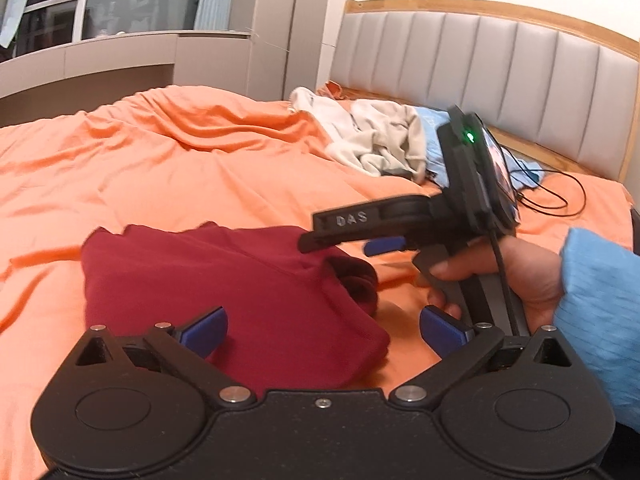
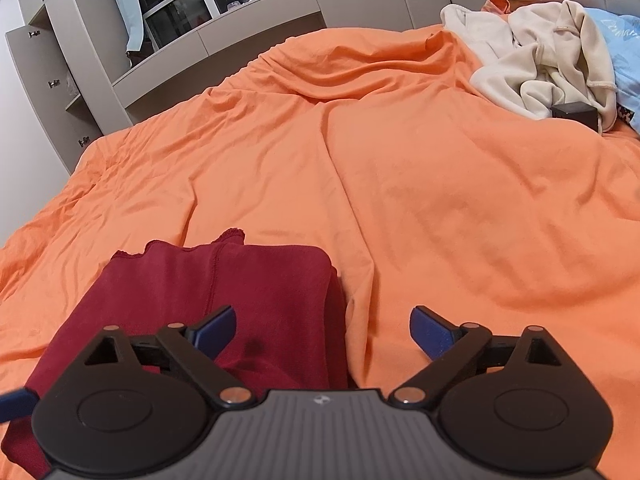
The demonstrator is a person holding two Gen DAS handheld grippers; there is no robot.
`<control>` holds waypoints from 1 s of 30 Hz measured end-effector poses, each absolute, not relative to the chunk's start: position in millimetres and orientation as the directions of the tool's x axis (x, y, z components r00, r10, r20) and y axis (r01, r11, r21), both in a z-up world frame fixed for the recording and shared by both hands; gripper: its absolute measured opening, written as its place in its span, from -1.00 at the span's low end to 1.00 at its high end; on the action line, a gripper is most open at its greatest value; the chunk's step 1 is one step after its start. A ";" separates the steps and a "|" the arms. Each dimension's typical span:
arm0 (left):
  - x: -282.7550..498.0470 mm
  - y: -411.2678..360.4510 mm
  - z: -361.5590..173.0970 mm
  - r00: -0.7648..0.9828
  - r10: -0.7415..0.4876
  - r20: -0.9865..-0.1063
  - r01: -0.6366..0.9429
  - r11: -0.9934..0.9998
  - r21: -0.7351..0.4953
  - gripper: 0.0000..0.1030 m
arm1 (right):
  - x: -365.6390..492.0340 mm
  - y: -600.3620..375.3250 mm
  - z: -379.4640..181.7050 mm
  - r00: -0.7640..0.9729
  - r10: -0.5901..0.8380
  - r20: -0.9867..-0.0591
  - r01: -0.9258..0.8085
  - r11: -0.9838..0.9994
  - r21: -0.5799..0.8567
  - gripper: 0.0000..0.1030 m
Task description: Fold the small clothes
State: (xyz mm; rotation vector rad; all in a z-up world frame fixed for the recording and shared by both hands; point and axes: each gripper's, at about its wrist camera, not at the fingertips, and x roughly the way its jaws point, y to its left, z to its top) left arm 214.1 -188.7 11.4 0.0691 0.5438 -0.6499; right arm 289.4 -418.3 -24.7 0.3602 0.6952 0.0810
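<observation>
A dark red folded garment (image 1: 224, 280) lies on the orange bed sheet (image 1: 160, 168) close in front of both grippers. My left gripper (image 1: 324, 332) is open just above the garment's near edge, its blue pads (image 1: 204, 332) wide apart and gripping nothing. In the left wrist view the right gripper (image 1: 352, 244), held by a hand in a light blue sleeve (image 1: 592, 304), hovers over the garment's right end. From its own camera the right gripper (image 2: 324, 330) is open above the garment (image 2: 224, 280), straddling its right edge, with its pads clear of the cloth.
A heap of cream clothes (image 2: 536, 64) and a light blue garment (image 2: 624, 48) lie at the far right near the padded headboard (image 1: 500, 56). A small black box (image 2: 574, 114) sits by the heap. Black cable (image 1: 560, 196) trails on the sheet. Grey cabinets (image 2: 256, 28) line the far side.
</observation>
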 end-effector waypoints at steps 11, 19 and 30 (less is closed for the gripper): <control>229.4 -154.3 22.5 0.730 -0.472 -0.495 0.485 0.868 -0.112 0.99 | 276.0 -405.8 -23.0 0.751 0.217 -0.624 -0.016 0.950 0.311 1.00; 248.2 -113.9 22.7 0.784 -0.352 -0.512 0.340 0.933 -0.122 0.99 | 270.4 -399.8 -31.7 0.720 0.189 -0.668 -0.013 0.966 0.259 1.00; 254.1 -77.1 -12.1 0.756 -0.319 -0.571 0.283 0.947 -0.155 0.99 | 258.0 -405.5 -24.2 0.731 0.213 -0.648 -0.030 0.959 0.282 1.00</control>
